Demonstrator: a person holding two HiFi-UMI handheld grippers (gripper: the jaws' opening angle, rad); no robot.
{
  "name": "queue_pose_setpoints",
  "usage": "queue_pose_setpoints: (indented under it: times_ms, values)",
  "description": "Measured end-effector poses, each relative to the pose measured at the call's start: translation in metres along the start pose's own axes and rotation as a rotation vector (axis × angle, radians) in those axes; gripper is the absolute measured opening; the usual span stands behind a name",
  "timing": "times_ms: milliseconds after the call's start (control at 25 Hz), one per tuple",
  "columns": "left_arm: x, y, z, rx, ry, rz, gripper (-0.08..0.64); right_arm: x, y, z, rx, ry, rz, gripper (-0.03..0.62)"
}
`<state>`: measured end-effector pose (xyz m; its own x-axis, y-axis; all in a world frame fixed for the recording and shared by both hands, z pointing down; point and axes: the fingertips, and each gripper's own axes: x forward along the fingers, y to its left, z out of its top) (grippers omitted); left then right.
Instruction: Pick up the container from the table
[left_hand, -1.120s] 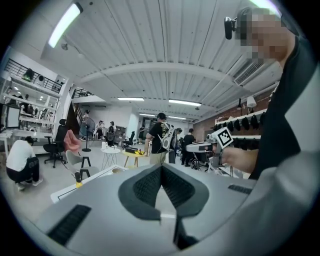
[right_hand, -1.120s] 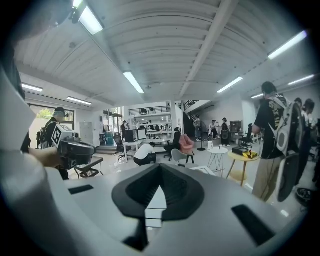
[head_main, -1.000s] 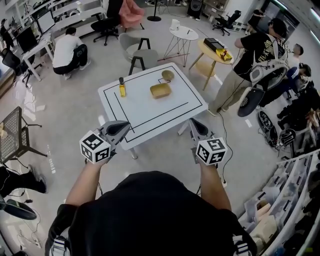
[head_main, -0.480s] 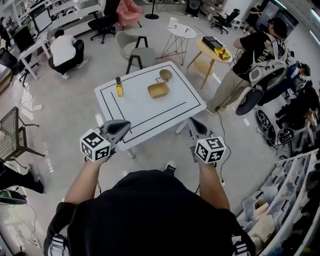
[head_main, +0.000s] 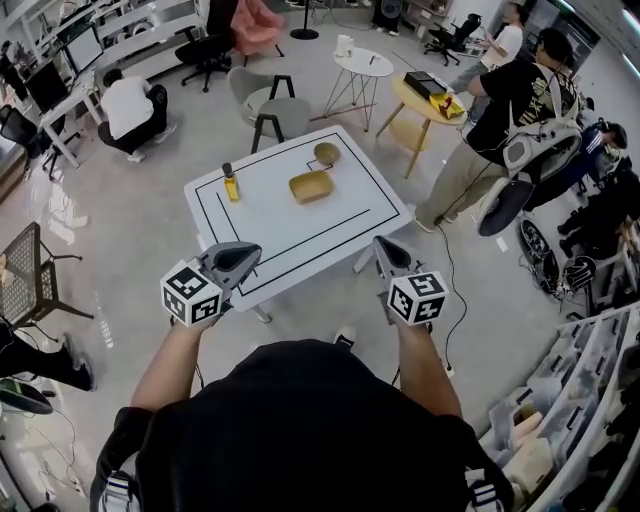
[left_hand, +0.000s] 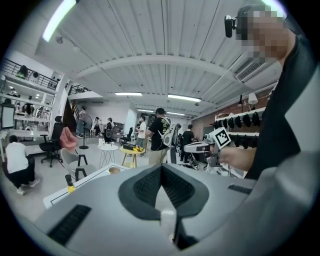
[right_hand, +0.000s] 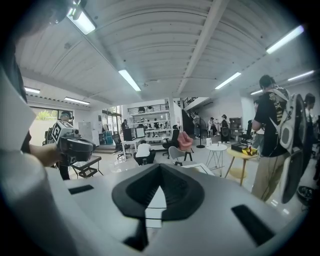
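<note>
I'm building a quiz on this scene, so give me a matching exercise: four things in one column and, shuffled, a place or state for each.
Things:
1 bottle
2 container
3 round dish
4 right gripper

Places or states:
A shut, holding nothing
B left part of the table in the head view
C beyond the container, by the far edge
D near the table's middle

Pairs: 1-B, 2-D, 3-C, 4-A

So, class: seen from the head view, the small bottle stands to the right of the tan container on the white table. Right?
No. The head view shows the small bottle to the left of the tan container on the white table.
</note>
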<state>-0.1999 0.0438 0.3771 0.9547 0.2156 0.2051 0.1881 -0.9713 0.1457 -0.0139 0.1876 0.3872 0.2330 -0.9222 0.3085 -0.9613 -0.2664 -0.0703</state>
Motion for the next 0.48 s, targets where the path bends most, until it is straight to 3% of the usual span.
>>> queue_pose_setpoints:
  times_ms: [480]
  values:
    - [0.064,0.011,0.005,-0.024,0.016,0.038,0.006,0.028,-0.061,-0.002,-0.008,0.037,0.054,0.005]
